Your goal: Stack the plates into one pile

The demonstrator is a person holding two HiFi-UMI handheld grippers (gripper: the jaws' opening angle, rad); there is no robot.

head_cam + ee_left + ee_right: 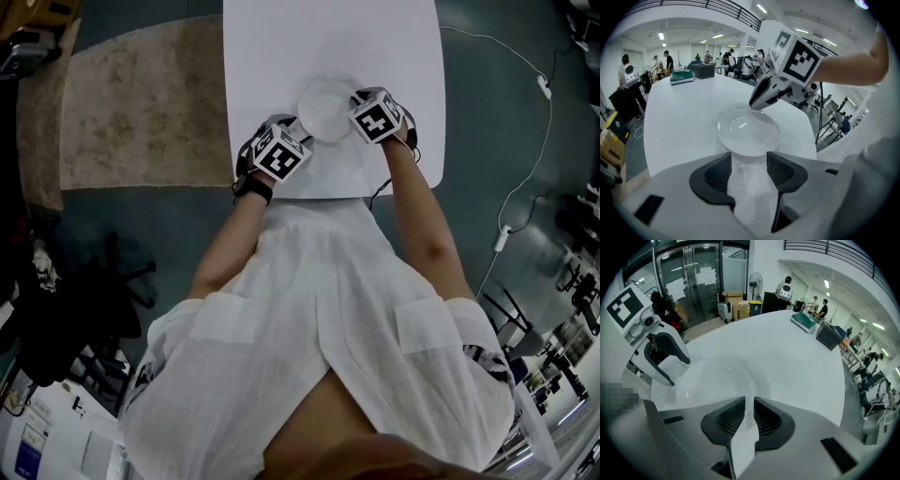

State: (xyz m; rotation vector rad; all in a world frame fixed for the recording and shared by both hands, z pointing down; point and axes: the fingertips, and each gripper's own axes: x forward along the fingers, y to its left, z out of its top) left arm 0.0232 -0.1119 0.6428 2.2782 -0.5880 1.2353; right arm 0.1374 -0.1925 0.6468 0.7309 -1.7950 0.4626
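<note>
A white plate (325, 110) lies on the white table (281, 56) between my two grippers; I cannot tell whether more plates lie under it. In the left gripper view the plate (747, 129) sits just ahead of my left gripper (749, 164), whose jaws stand wide apart with no pad touching it. My left gripper (298, 133) is at the plate's near left rim. My right gripper (354, 101) is at the plate's right rim. There its jaws (750, 416) stand narrow, closed on the plate's rim (751, 387).
The table's near edge (319, 195) runs just behind both grippers. A beige rug (141, 103) lies on the floor to the left and a white cable (525, 178) to the right. A green item (683, 76) and a dark box (703, 70) sit at the table's far end.
</note>
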